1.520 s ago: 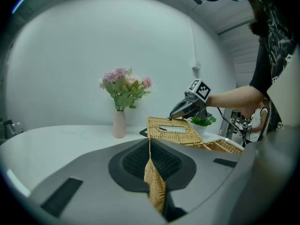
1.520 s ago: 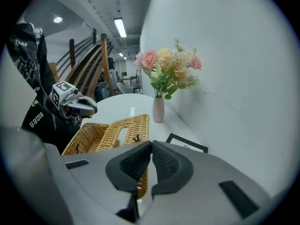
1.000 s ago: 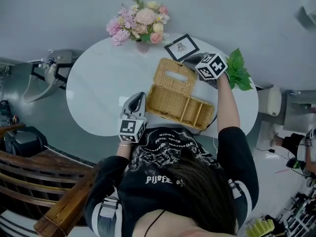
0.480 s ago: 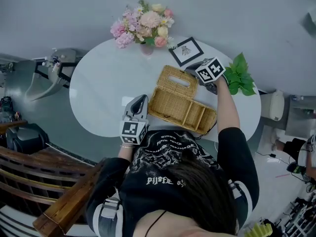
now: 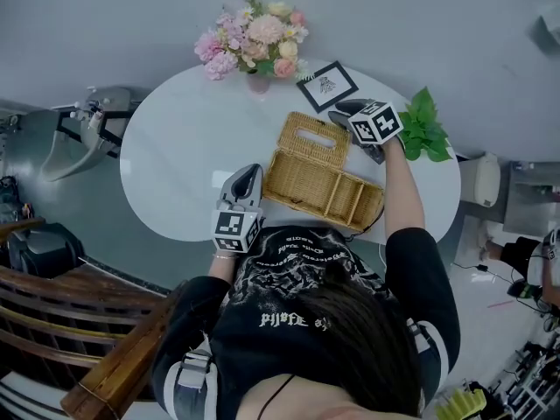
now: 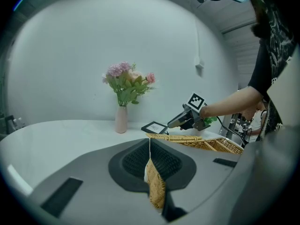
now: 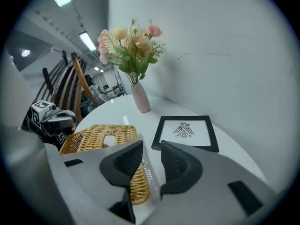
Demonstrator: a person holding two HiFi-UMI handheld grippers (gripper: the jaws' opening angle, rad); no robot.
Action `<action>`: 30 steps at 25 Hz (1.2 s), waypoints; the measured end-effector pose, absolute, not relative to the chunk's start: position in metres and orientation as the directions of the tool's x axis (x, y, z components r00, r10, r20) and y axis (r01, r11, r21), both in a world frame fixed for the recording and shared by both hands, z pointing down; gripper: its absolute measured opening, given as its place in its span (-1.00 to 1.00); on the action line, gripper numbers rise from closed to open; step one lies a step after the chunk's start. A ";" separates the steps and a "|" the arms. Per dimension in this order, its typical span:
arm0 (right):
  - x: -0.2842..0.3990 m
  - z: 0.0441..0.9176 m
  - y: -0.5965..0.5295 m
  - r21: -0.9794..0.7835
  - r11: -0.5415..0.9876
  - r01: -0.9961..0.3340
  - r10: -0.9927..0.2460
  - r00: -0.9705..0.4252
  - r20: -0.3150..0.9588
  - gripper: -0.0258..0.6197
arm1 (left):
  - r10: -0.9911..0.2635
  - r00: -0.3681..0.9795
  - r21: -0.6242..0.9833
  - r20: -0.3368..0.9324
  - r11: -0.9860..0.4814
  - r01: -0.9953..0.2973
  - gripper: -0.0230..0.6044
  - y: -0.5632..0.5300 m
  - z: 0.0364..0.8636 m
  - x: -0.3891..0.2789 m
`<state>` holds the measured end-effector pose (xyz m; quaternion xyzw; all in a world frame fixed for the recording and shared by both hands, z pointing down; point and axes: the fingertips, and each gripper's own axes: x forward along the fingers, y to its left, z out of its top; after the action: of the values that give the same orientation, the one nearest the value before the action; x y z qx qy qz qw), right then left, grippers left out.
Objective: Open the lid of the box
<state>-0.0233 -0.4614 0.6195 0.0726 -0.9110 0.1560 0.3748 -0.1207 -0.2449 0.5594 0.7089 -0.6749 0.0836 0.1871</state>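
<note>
We had the slotted woven wicker lid (image 5: 313, 138) folded right back behind the tan woven wicker box (image 5: 325, 192) at mid white oval table (image 5: 179, 160), compartments bared. Our right gripper (image 7: 150, 165) was opening its jaws, with the lid's edge loose between them. Our left gripper (image 6: 152, 172) was clamped on the box's near wall. Only letting go seemed left.

**Wicker box lying open on a white table, seen from above**

A tan woven wicker box (image 5: 325, 188) with inner dividers is seen on a white oval table (image 5: 175, 160). Its slotted lid (image 5: 312, 138) is folded back flat toward the far side. The left gripper (image 5: 247, 173) is set at the box's near left corner. The right gripper (image 5: 339, 113), jaws opening, is held at the lid's far right edge. A pink flower bouquet (image 5: 252, 40), a black-framed picture (image 5: 326, 84) and a green leafy plant (image 5: 425, 126) are placed beyond.
</note>
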 end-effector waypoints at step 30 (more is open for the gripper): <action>0.024 0.502 -0.340 0.007 0.676 -0.737 -0.688 -0.628 0.364 -0.44 | -0.906 0.308 0.225 0.290 -0.249 -0.942 -0.85 -0.215 0.544 -0.116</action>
<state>0.0237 -0.3396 0.5020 0.3961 -0.8994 0.0713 0.1707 -0.1165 -0.2148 0.5438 0.7885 -0.5860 0.0500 0.1799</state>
